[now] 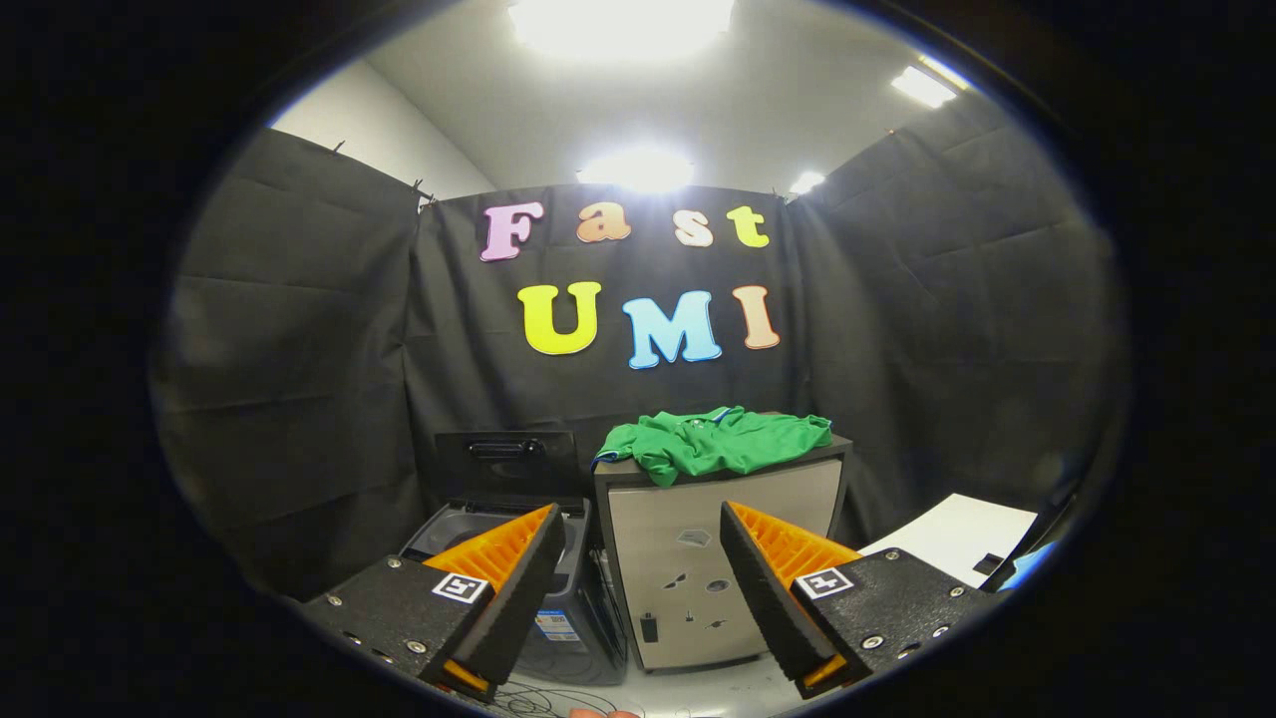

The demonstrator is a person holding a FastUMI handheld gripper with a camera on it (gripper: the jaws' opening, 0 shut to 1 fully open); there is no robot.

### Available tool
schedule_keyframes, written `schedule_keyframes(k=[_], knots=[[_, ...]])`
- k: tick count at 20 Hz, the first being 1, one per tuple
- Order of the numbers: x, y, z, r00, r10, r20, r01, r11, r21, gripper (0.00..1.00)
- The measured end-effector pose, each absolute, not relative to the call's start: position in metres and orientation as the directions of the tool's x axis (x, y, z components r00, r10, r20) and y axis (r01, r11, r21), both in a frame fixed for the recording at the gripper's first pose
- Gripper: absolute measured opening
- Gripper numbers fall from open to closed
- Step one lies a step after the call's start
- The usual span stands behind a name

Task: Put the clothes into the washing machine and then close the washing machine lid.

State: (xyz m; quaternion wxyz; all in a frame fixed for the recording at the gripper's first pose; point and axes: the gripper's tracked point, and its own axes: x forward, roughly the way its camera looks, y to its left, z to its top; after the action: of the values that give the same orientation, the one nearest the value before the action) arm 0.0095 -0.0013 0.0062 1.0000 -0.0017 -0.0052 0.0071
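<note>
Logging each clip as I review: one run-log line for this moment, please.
gripper: jaws open, empty | green shirt: on cabinet beyond jaws | washing machine: lid up, left of cabinet | stage: pre-grasp

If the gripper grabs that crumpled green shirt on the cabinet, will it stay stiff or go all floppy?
The crumpled green shirt will probably go floppy: it already lies in soft folds, one edge drooping over the grey cabinet. It likely weighs little and may trail when lifted. The open gripper is well short of it.

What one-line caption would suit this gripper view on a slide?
Open gripper faces a green shirt lying on a cabinet, beside a washing machine with its lid up.
</note>
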Motion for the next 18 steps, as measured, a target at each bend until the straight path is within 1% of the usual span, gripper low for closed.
schedule_keyframes(k=[6,11,14,18], knots=[[0.015,-0.003,0.011,1.000,0.015,0.018,-0.015,1.000,0.011,0.96],[0.032,-0.006,0.018,1.000,0.012,0.026,-0.013,1.000,0.011,0.96],[0.054,-0.022,0.016,0.999,-0.039,-0.012,0.038,0.999,-0.025,0.96],[0.096,-0.031,0.020,0.997,-0.050,-0.057,0.050,0.999,-0.010,0.96]])
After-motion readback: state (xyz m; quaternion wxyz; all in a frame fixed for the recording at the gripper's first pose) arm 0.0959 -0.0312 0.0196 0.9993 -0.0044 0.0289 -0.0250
